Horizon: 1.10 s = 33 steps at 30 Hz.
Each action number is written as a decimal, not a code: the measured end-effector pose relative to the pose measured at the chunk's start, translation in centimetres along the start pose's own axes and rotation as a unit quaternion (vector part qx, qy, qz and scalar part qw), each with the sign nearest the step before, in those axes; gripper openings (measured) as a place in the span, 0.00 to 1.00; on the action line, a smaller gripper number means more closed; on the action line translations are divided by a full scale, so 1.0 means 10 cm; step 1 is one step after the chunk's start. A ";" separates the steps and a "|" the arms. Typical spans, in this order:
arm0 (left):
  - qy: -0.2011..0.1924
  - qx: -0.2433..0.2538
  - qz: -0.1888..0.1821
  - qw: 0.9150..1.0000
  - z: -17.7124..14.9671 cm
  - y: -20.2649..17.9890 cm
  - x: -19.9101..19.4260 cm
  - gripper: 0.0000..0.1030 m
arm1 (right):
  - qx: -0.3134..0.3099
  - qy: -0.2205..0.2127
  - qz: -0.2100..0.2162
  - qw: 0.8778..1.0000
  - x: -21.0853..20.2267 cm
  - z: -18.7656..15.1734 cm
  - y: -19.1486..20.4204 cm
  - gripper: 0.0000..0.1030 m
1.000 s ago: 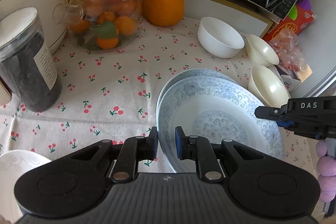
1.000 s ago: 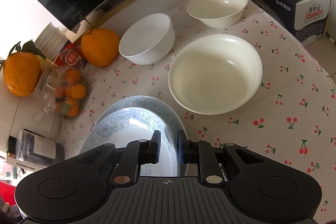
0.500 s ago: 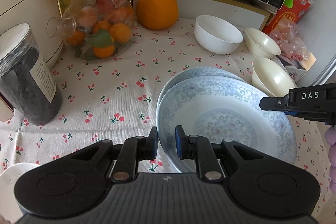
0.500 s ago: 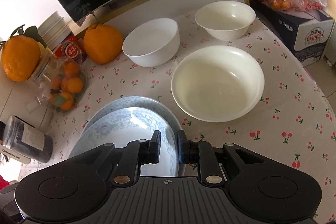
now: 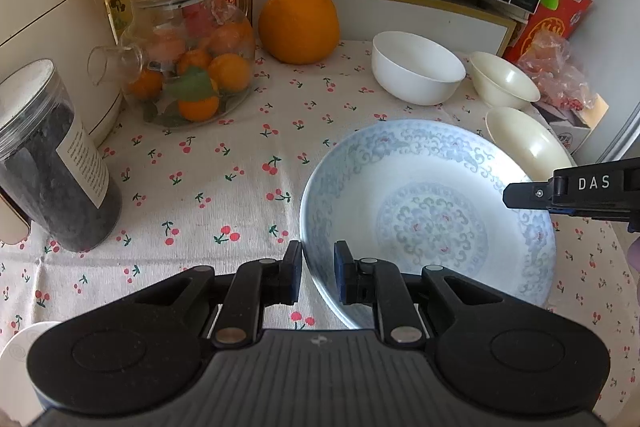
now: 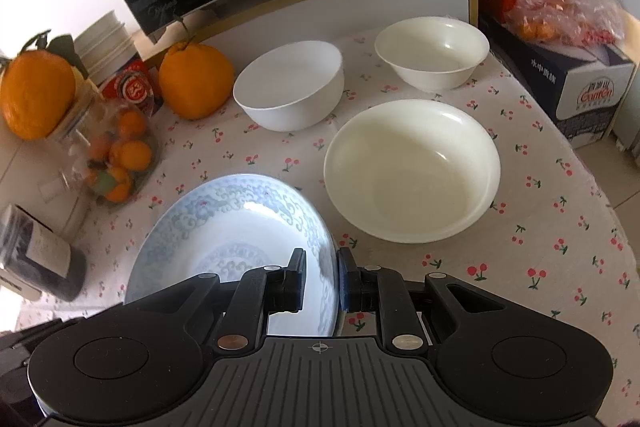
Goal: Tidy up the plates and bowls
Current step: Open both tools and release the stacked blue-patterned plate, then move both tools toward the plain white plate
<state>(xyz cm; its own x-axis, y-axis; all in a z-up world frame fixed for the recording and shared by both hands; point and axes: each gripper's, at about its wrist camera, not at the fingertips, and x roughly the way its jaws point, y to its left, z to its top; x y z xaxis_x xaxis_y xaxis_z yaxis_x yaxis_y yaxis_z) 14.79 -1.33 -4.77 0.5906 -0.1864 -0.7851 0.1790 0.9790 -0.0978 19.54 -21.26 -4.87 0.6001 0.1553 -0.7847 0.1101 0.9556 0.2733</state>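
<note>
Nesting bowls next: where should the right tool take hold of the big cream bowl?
Pinch the near rim of the big cream bowl, one finger inside, one outside, coming from the right tool, shut on the blue plate. It sits upright, too wide to span; its thin rim exposed.

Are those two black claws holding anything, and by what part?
Both grip the blue-patterned plate by its rim: left gripper on the near-left edge, right gripper on the opposite edge.

Glossy glazed plate (image 5: pixel 432 211), matt woven tablecloth (image 5: pixel 224 155).
</note>
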 end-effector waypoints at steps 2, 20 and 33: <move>0.000 0.001 0.001 1.000 0.00 0.00 0.00 0.14 | -0.008 0.000 -0.007 1.000 0.00 0.00 0.03 0.16; 0.010 0.003 -0.001 1.000 -0.01 -0.02 0.02 0.23 | -0.109 -0.017 -0.059 0.992 -0.04 -0.08 0.27 0.25; -0.006 0.023 0.001 1.000 -0.05 -0.02 -0.14 0.74 | -0.105 -0.024 -0.028 0.994 -0.20 -0.12 0.25 0.69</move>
<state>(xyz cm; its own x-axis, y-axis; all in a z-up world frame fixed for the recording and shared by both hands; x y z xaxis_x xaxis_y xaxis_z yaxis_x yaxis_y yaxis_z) 13.54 -1.27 -3.99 0.6005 -0.1854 -0.7778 0.2127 0.9747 -0.0681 17.65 -18.89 -3.25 0.6354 0.0934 -0.7665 -0.0213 0.9944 0.1036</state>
